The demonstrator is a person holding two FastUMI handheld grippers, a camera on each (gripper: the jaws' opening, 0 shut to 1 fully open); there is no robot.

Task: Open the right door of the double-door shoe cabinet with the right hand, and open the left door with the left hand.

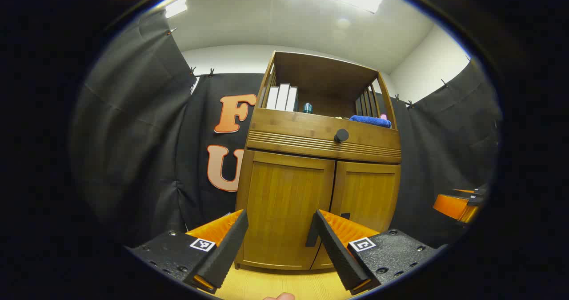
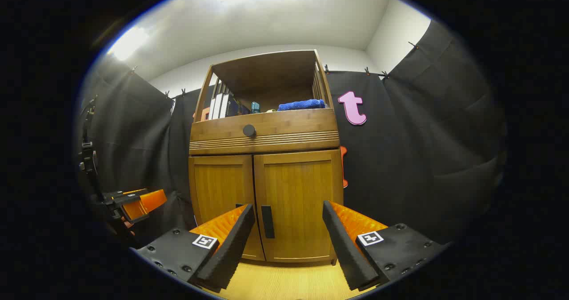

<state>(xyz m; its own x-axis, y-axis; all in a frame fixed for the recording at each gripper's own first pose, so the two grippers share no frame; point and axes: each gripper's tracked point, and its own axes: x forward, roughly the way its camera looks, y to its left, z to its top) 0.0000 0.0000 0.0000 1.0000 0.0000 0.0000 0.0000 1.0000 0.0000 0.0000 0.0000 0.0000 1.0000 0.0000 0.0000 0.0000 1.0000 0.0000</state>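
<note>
The wooden shoe cabinet (image 1: pixel 320 144) stands ahead with both doors shut. In the left gripper view my left gripper (image 1: pixel 280 215) is open, a short way in front of the left door (image 1: pixel 284 202). That door's dark handle (image 1: pixel 311 240) peeks out beside the right finger. In the right gripper view my right gripper (image 2: pixel 288 206) is open before the right door (image 2: pixel 302 193), apart from it. The right door's black handle (image 2: pixel 267 221) sits just inside the left finger. The left door (image 2: pixel 220 189) lies beyond it.
A drawer with a round black knob (image 1: pixel 341 135) sits above the doors. The open shelf holds white books (image 1: pixel 281 98) and a blue towel (image 1: pixel 371 121). Light wooden floor (image 2: pixel 284 282) runs up to the cabinet. Black cloth walls close in on both sides.
</note>
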